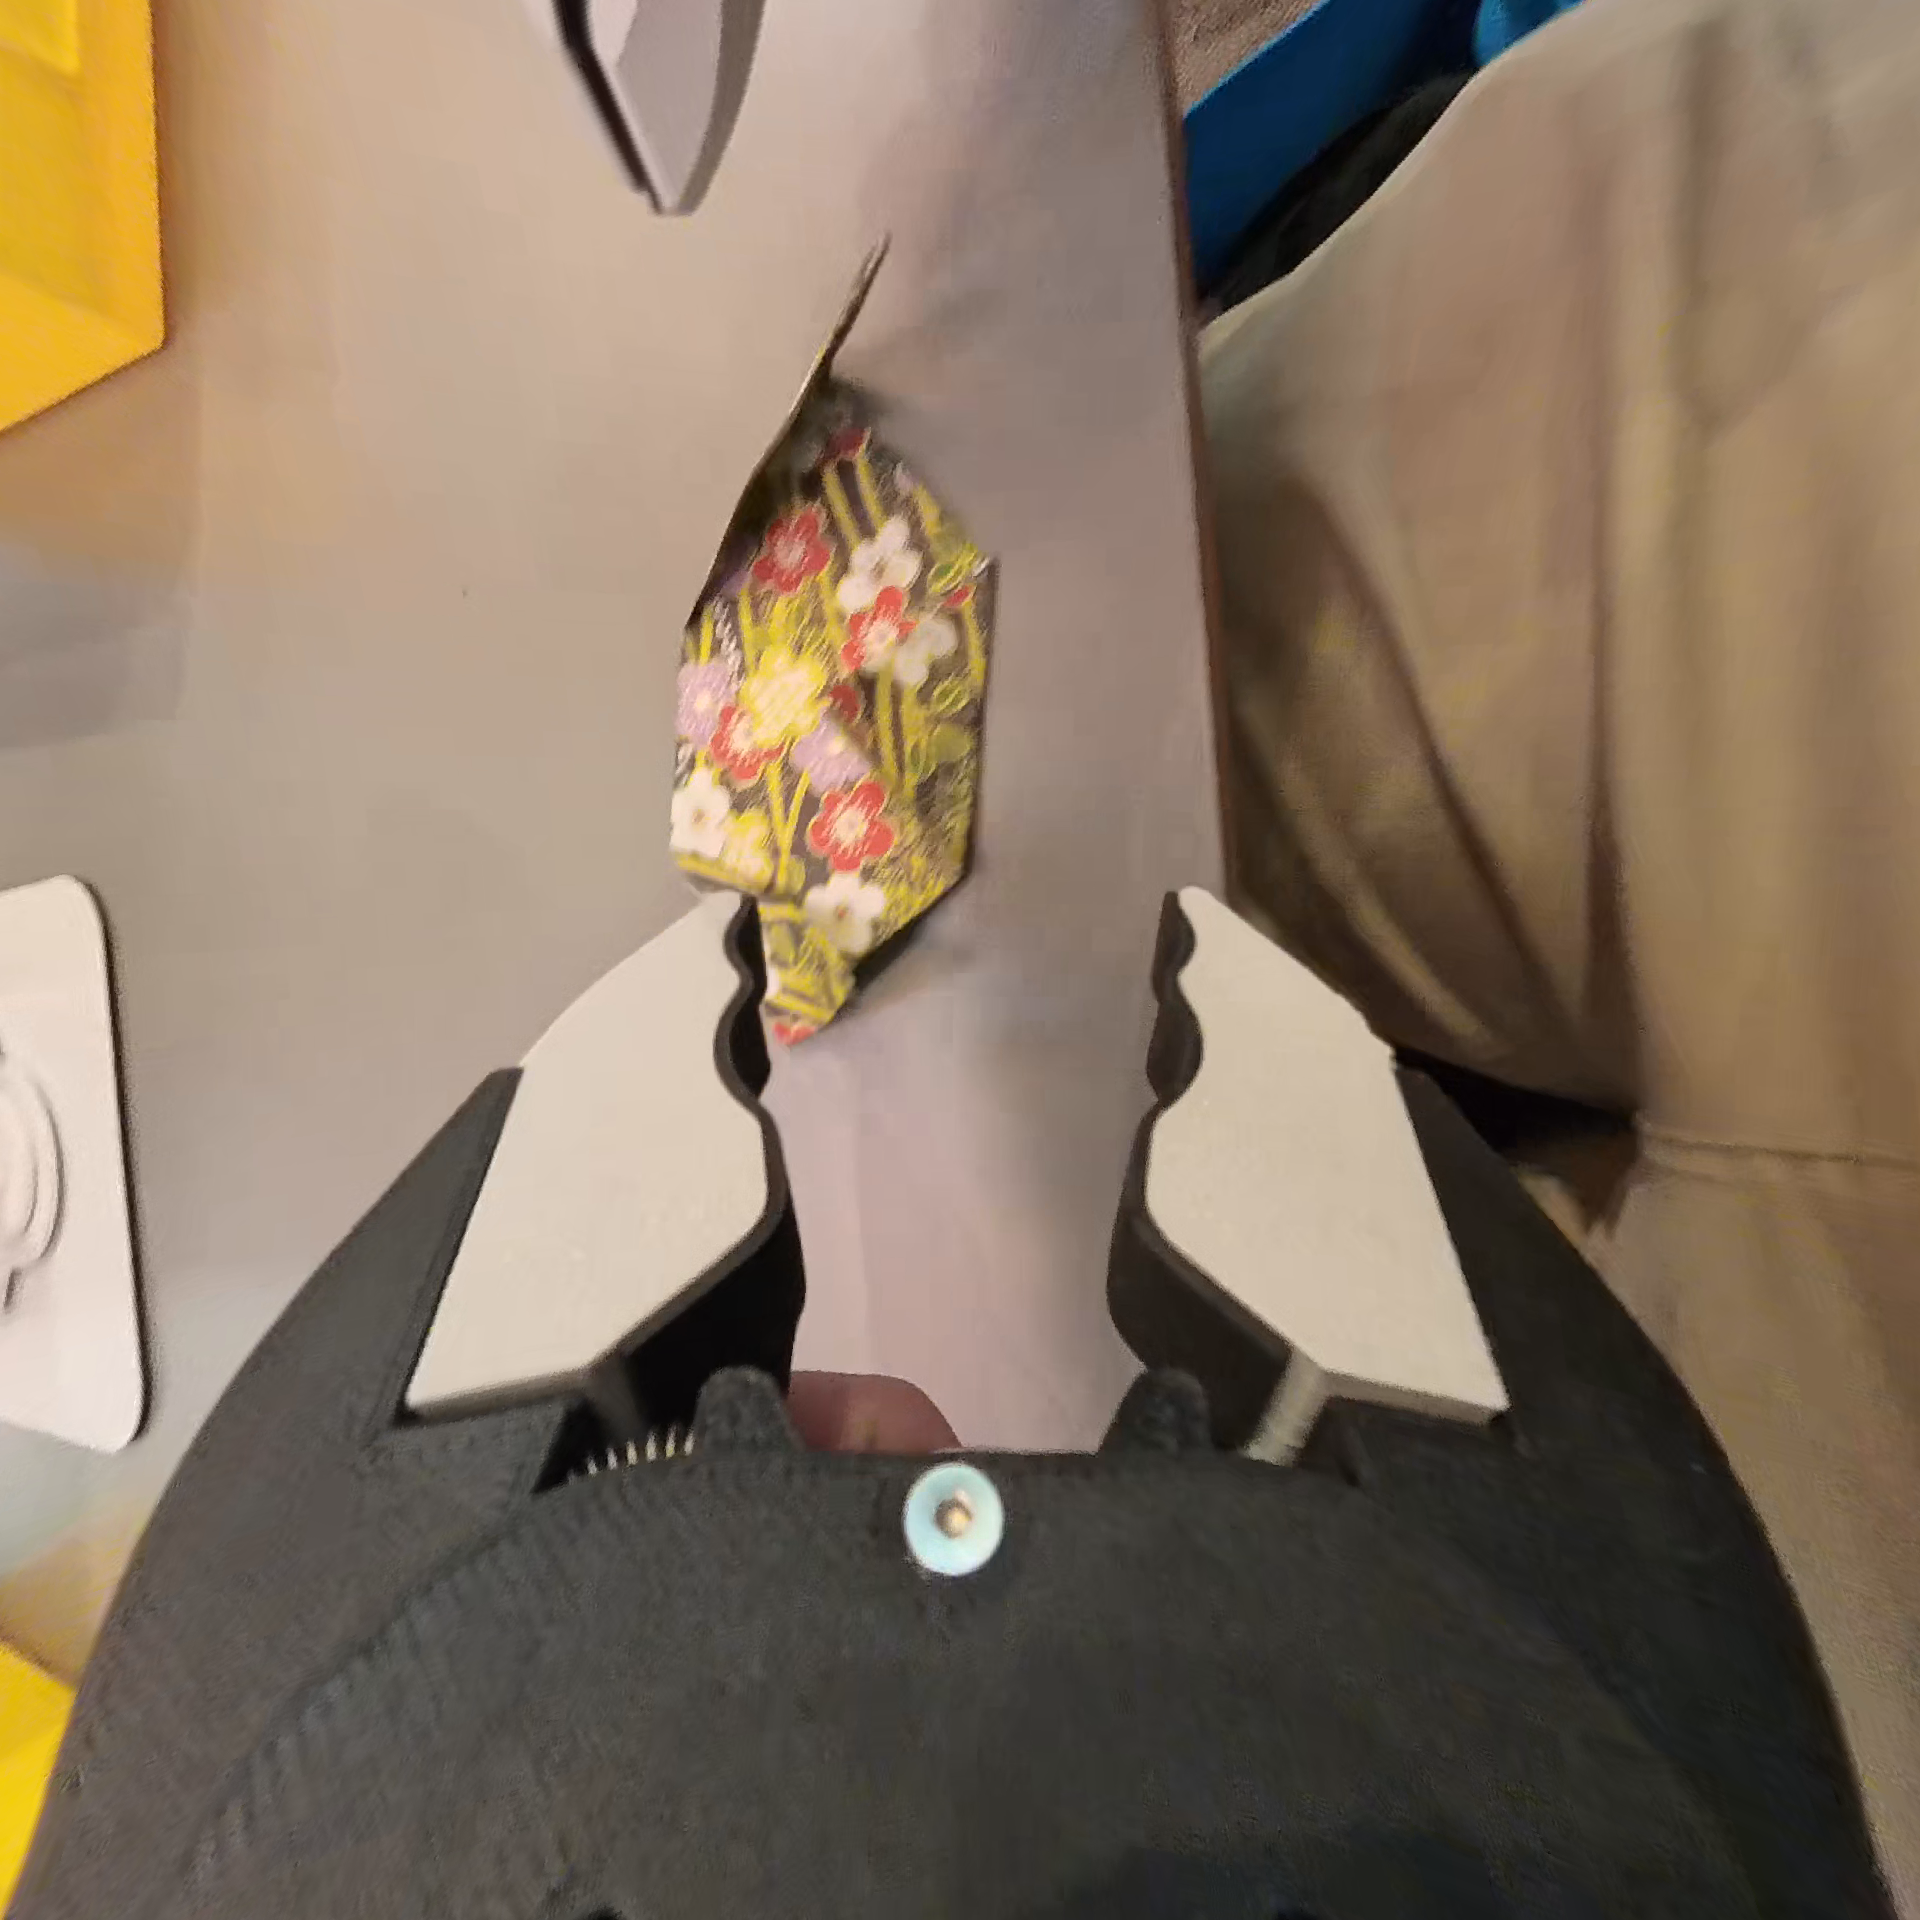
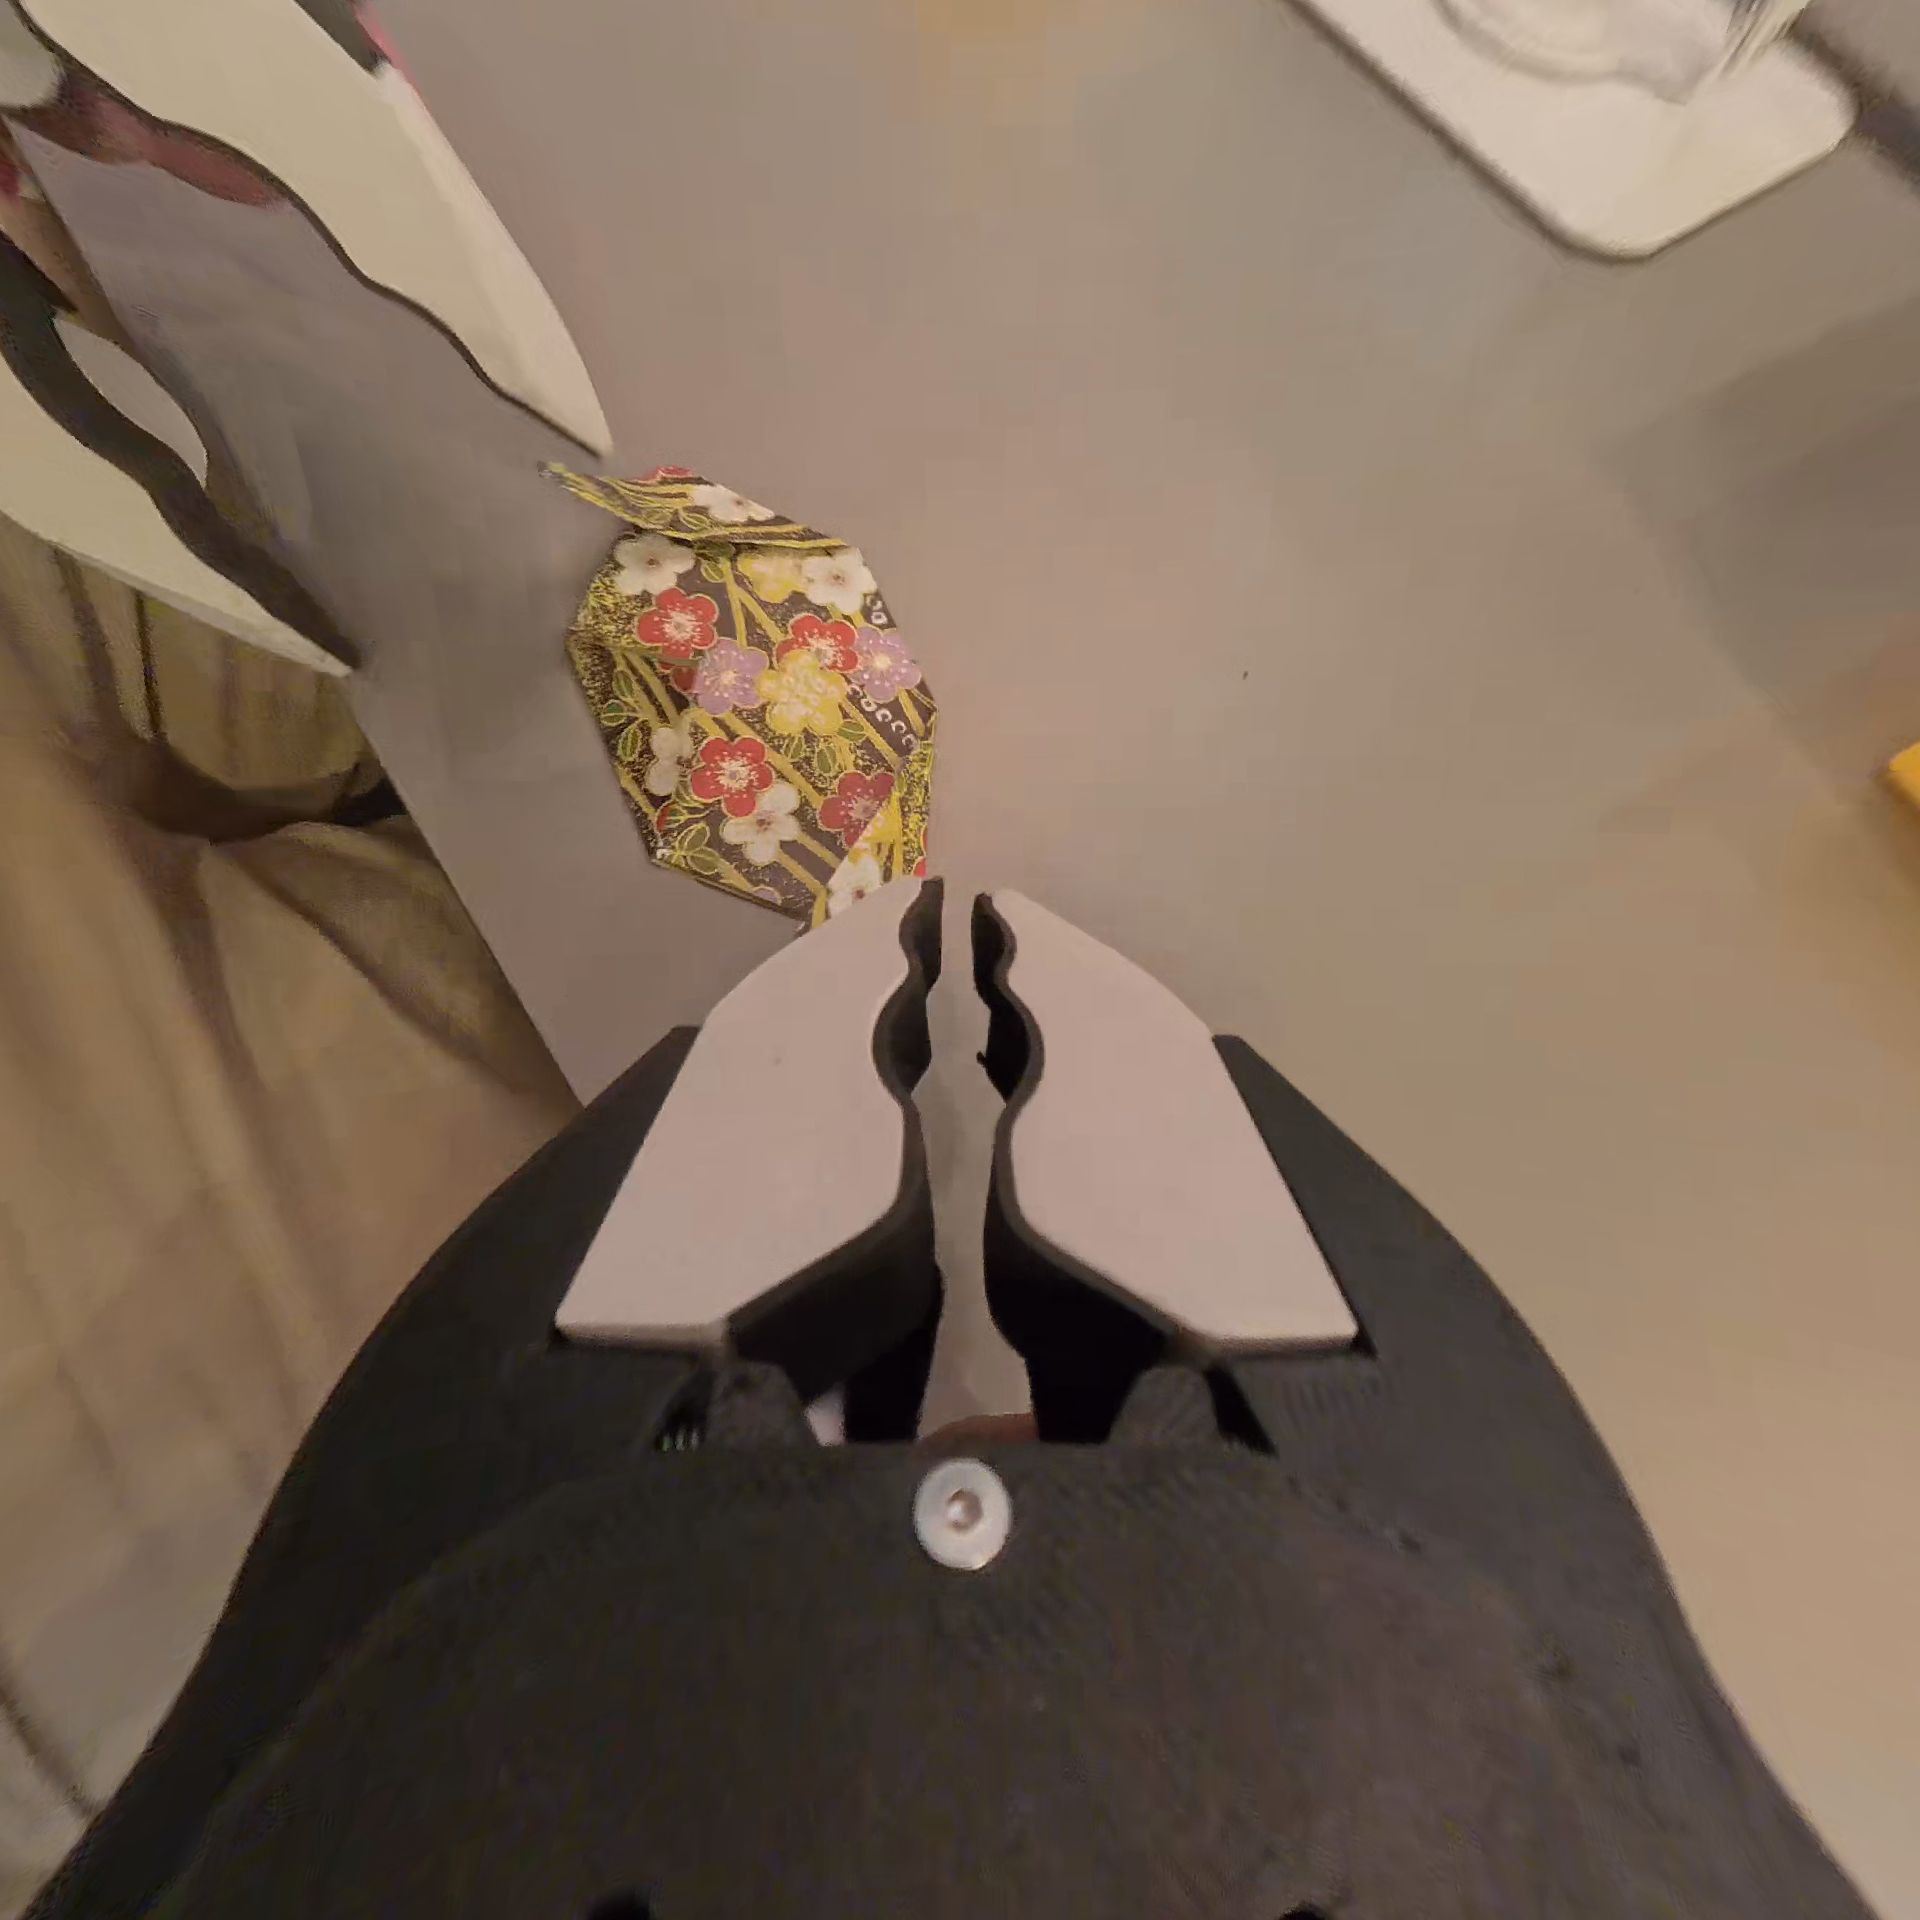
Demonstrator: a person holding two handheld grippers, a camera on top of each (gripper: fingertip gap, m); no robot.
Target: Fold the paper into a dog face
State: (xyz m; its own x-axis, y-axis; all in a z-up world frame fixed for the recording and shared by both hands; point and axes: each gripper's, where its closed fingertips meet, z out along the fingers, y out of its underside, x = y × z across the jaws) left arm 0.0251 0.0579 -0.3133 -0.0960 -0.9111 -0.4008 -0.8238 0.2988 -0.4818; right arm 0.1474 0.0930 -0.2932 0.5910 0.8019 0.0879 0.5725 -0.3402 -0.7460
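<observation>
The folded floral paper (image 1: 831, 727) lies on the grey table (image 1: 416, 623) close to its edge, with one thin flap (image 1: 847, 322) raised at its far end. My left gripper (image 1: 961, 935) is open and empty just short of the paper, its left fingertip (image 1: 743, 966) over the paper's near corner. My right gripper (image 2: 956, 899) is shut with only a sliver of gap and holds nothing, its tips beside a corner of the paper (image 2: 758, 707). The left gripper's open fingers (image 2: 436, 260) show at the upper left in the right wrist view. One right finger (image 1: 665, 94) shows beyond the paper in the left wrist view.
The table edge (image 1: 1195, 520) runs right beside the paper, with beige cloth (image 1: 1507, 623) beyond it. A white mat (image 2: 1579, 135) bearing a clear object lies on the far side of the table. Yellow objects (image 1: 62, 208) sit on the table away from the paper.
</observation>
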